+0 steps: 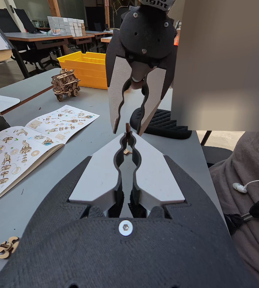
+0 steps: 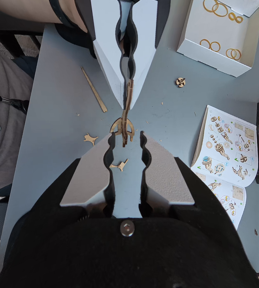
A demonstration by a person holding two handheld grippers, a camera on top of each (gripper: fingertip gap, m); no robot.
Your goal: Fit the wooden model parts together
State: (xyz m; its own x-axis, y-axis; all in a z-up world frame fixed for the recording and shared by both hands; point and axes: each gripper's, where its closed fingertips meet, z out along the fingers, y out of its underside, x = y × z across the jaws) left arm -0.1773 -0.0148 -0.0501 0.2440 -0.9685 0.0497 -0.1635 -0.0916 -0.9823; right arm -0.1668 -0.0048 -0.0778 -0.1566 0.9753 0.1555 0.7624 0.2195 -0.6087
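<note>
The grey table (image 2: 63, 155) carries an open instruction booklet (image 2: 228, 155), a white box (image 2: 216, 62) of rubber bands, a yellow bin (image 1: 85, 68) and a finished wooden model (image 1: 65, 84). The left gripper (image 2: 126, 107) is clenched on the wooden assembly (image 2: 124, 129), held above the table. The right gripper (image 2: 126, 135) hangs released, its jaws flanking the assembly's lower end. Offcut scraps (image 2: 119, 166), a wooden strip (image 2: 94, 90) and a small wheel part (image 2: 180, 82) lie nearby.

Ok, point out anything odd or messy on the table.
Wood splinters and offcuts litter the grey table below the wooden part that the left gripper holds. Nothing looks broken or spilled.
</note>
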